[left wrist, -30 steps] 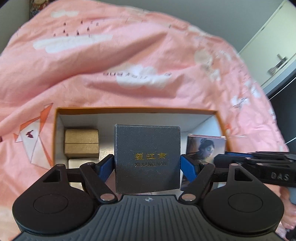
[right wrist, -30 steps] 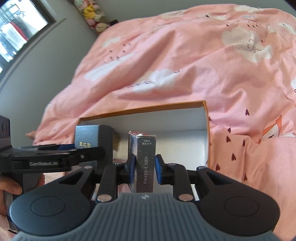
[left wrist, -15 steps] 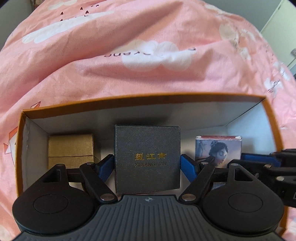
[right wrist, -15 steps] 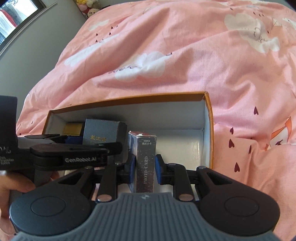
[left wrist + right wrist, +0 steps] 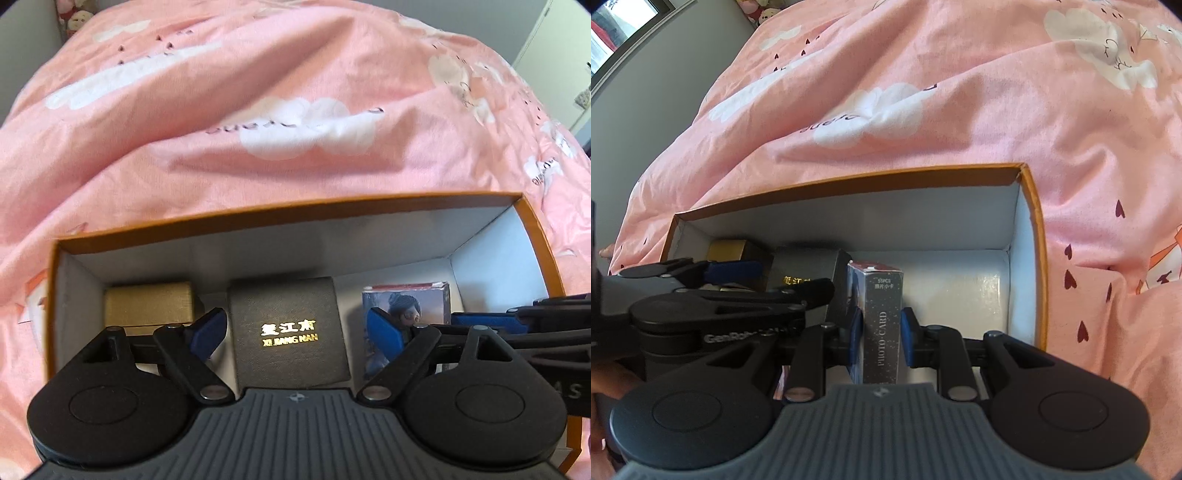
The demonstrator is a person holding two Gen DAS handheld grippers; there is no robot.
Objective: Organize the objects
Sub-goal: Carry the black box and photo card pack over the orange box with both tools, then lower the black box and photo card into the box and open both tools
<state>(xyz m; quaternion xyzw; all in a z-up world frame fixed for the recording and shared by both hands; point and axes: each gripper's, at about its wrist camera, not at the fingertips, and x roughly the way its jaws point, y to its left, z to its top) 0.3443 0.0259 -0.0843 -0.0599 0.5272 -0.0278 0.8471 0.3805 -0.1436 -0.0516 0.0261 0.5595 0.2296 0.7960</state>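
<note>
Right wrist, card box [image 5: 882, 325] reads "PHOTO CARD"

One orange box [image 5: 535, 236]; three small boxes [image 5: 288, 332] inside.

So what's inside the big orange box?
Inside the orange box sit a gold box, a dark grey box and a photo card box. The grippers hide the floor under them.

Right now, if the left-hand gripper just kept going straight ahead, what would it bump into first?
The left gripper, open, already has the dark grey box between its fingers; going on, it would probably push that box toward the orange box's far wall.
</note>
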